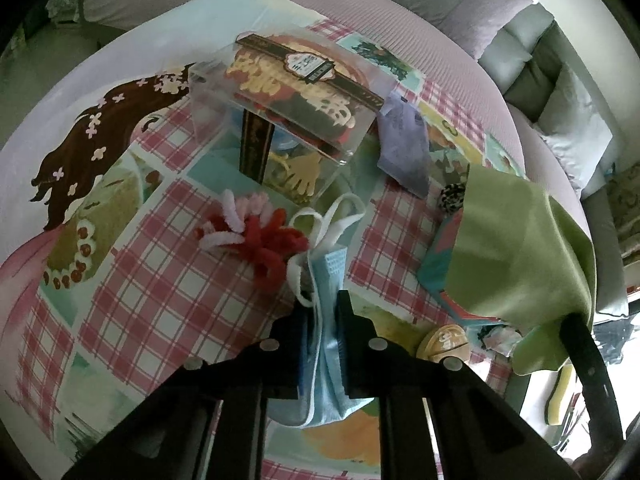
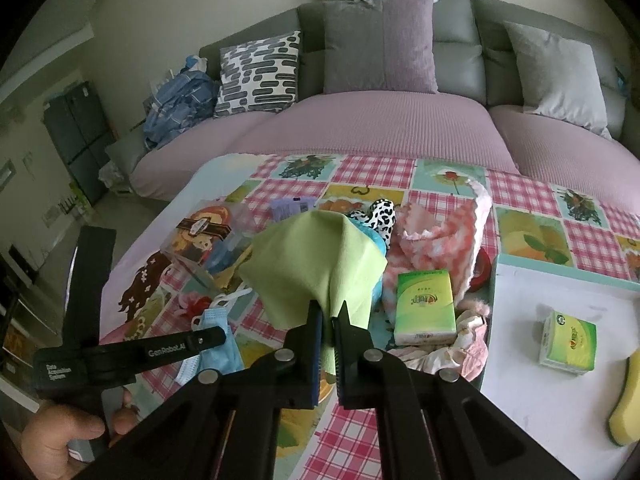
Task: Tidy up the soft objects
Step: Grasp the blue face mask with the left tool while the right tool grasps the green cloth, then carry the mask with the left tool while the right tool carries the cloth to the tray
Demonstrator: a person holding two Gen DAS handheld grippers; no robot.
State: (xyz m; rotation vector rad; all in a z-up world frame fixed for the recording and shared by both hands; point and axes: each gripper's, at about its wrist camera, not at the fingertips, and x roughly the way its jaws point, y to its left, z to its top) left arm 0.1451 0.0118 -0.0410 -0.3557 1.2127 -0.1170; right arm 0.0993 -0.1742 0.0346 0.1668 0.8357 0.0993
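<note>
Left wrist view: the blue face mask [image 1: 326, 320] was held pinched in the left gripper [image 1: 322, 308], just beside the red pipe-cleaner bundle [image 1: 268, 248] on the checked tablecloth [image 1: 132, 320].
Left risk: its white ear loops [image 1: 332, 220] could be snagged on that bundle.
Right wrist view: the green cloth [image 2: 316, 264] was clamped by the right gripper [image 2: 326, 316], draped above the clutter.
Right risk: the tissue pack [image 2: 426, 308] could be dragged along by the hanging cloth.

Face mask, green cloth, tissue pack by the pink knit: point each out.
face mask [image 1: 326, 344], left wrist view, pleated middle.
green cloth [image 2: 316, 260], right wrist view, draped centre.
tissue pack [image 2: 426, 306], right wrist view, front face.
</note>
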